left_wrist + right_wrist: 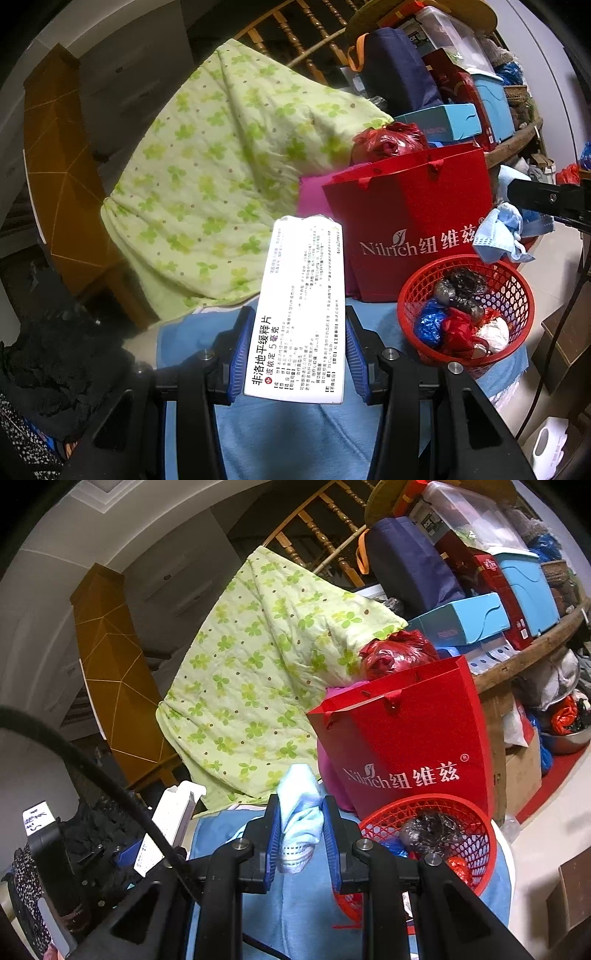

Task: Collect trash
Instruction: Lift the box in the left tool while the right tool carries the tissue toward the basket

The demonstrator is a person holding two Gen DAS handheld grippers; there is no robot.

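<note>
The right gripper (300, 834) is clenching a blue face mask (299, 812) just left of the red mesh basket (466, 314), nearer it. The left gripper (297, 354) is grasping a white medicine box (299, 314), long axis pointing away, farther left of that basket

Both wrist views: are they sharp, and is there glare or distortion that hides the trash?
Left wrist view: the white box in the left gripper is sharp, its large print readable; fisheye bends the edges. Right wrist view: the blue mask in the right gripper is slightly soft; dark corners, no strong glare. The red basket shows clearly.
</note>
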